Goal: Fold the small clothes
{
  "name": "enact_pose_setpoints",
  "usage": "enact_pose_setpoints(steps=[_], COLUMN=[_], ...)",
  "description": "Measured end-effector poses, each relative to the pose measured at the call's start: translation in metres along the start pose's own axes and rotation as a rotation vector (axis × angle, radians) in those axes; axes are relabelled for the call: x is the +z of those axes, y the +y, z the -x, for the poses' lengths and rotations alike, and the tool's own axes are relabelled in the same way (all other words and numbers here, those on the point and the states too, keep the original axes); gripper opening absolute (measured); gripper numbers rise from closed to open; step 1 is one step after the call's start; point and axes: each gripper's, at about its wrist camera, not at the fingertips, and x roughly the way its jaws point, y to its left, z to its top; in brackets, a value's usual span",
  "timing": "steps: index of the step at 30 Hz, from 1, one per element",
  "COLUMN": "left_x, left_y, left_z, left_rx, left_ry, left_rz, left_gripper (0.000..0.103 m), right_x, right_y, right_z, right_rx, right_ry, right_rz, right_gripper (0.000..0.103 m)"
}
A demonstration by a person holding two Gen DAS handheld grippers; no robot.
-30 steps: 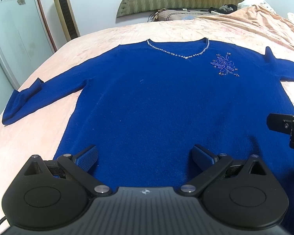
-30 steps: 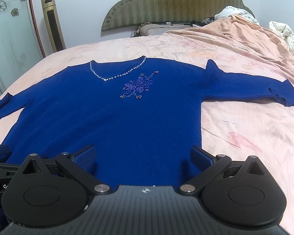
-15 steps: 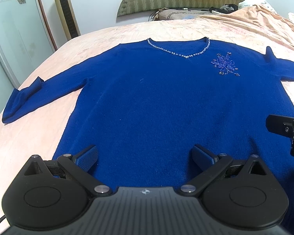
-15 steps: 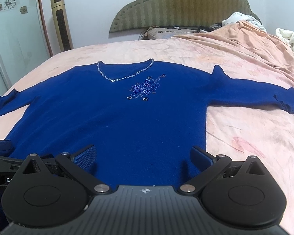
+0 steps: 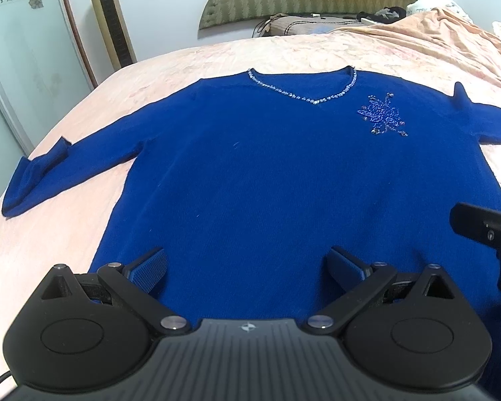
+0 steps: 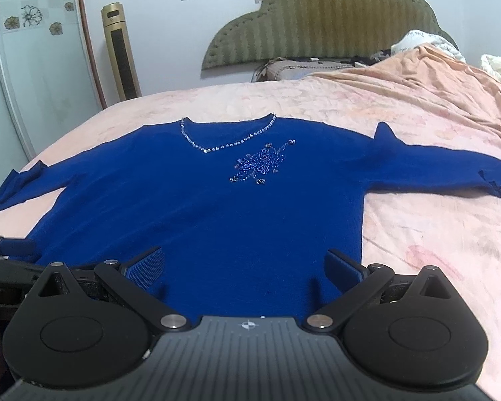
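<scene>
A royal-blue knit sweater (image 5: 284, 173) (image 6: 190, 207) lies flat and face up on the bed, both sleeves spread out, with a beaded V-neck and a beaded flower (image 5: 382, 117) on the chest. My left gripper (image 5: 247, 265) hovers open over the hem's left half, nothing between its blue pads. My right gripper (image 6: 245, 265) is open over the hem's right half, near the sweater's right side edge. Each gripper's black body shows at the other view's edge (image 5: 484, 230) (image 6: 6, 260).
A peach bedspread (image 6: 417, 234) covers the bed, rumpled at the far right. Pillows and a green headboard (image 6: 317, 26) stand at the far end. A gold tower fan (image 6: 122, 50) and a glass door are at the left wall.
The right wrist view has tilted up and drawn back a little, so the sweater sits lower in frame. The left view barely shifts. Both grippers stay open.
</scene>
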Motion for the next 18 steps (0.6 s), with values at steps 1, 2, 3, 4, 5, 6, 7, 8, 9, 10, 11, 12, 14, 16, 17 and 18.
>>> enact_pose_setpoints(steps=[1, 2, 3, 4, 5, 6, 7, 8, 9, 10, 11, 12, 14, 16, 17, 18], left_x=[0.002, 0.004, 0.006, 0.008, 0.010, 0.012, 0.015, 0.017, 0.019, 0.021, 0.023, 0.026, 0.031, 0.035, 0.037, 0.038], left_y=[-0.002, -0.004, -0.006, -0.008, -0.010, -0.011, -0.013, -0.015, -0.017, -0.019, -0.021, -0.024, -0.031, -0.037, -0.039, -0.040], left_z=[-0.001, -0.002, -0.002, -0.003, -0.004, -0.005, -0.006, -0.007, -0.009, -0.010, -0.012, -0.013, -0.016, -0.018, -0.018, -0.019], left_rx=[0.000, 0.000, 0.002, 0.004, 0.006, 0.007, 0.007, 0.006, 0.005, -0.001, -0.009, -0.015, -0.025, -0.037, -0.048, -0.059], left_ry=[0.001, 0.000, -0.001, -0.004, -0.006, -0.007, -0.007, -0.006, -0.001, 0.001, 0.003, 0.004, 0.005, 0.000, -0.009, -0.015], left_rz=[-0.005, -0.010, -0.014, -0.018, -0.022, -0.024, -0.027, -0.029, -0.032, -0.036, -0.039, -0.042, -0.052, -0.056, -0.055, -0.051], left_gripper=[0.103, 0.103, 0.103, 0.103, 0.103, 0.103, 0.103, 0.103, 0.103, 0.103, 0.103, 0.103, 0.103, 0.103, 0.103, 0.103], right_x=[0.000, 0.001, 0.002, 0.003, 0.003, 0.004, 0.004, 0.004, 0.004, 0.005, 0.005, 0.005, 0.007, 0.008, 0.010, 0.012], right_y=[-0.002, -0.003, -0.006, -0.008, -0.010, -0.012, -0.014, -0.016, -0.018, -0.021, -0.023, -0.025, -0.030, -0.038, -0.042, -0.049], right_z=[0.000, 0.000, -0.001, -0.002, -0.002, -0.003, -0.004, -0.005, -0.006, -0.006, -0.007, -0.008, -0.012, -0.014, -0.014, -0.015], right_rx=[0.007, 0.015, 0.017, 0.016, 0.012, 0.009, 0.009, 0.011, 0.015, 0.022, 0.030, 0.032, 0.023, 0.027, 0.024, 0.012], right_ry=[0.000, 0.001, 0.004, 0.007, 0.010, 0.014, 0.017, 0.020, 0.021, 0.020, 0.019, 0.022, 0.040, 0.049, 0.052, 0.049], right_rz=[-0.002, -0.006, -0.011, -0.013, -0.013, -0.011, -0.009, -0.007, -0.006, -0.005, -0.003, 0.001, 0.010, 0.009, 0.007, 0.002], right_gripper=[0.103, 0.103, 0.103, 0.103, 0.103, 0.103, 0.103, 0.103, 0.103, 0.103, 0.103, 0.103, 0.103, 0.103, 0.103, 0.102])
